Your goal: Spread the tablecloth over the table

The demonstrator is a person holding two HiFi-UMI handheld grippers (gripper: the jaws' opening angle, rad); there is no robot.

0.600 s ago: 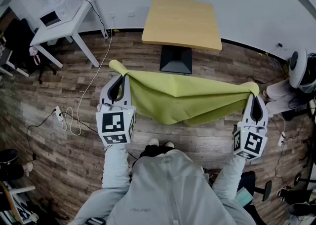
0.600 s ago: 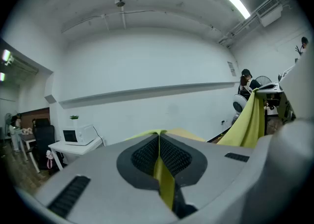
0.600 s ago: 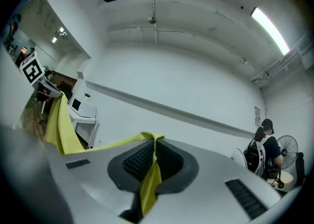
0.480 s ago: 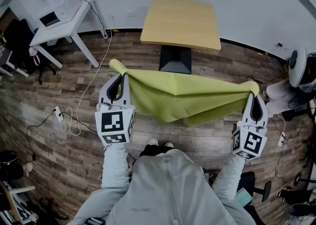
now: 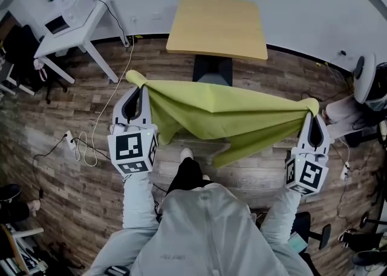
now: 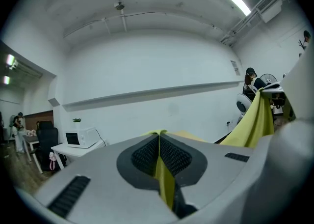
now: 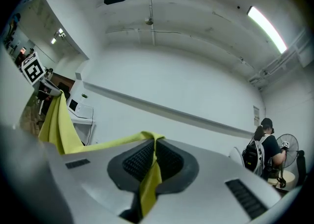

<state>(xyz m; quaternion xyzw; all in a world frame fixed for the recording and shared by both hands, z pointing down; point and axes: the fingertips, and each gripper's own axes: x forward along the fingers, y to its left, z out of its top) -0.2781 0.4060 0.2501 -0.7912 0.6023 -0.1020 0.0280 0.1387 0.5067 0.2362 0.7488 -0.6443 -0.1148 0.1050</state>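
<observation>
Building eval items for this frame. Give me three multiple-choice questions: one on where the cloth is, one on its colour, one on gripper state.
1. Where is the cloth relative to the table?
A. Spread over its top
B. Hanging in the air, short of it
C. Folded under it

2. What colour is the cloth?
A. Red
B. Blue
C. Yellow-green

3. What state are the left gripper and right gripper in?
A. Both shut on the cloth
B. Both open
C. Only the left shut on it

Answers:
1. B: the tabletop is bare and the cloth sags between the two grippers in front of it.
2. C: it shows yellow-green in all three views.
3. A: each gripper view shows cloth pinched between closed jaws.
</observation>
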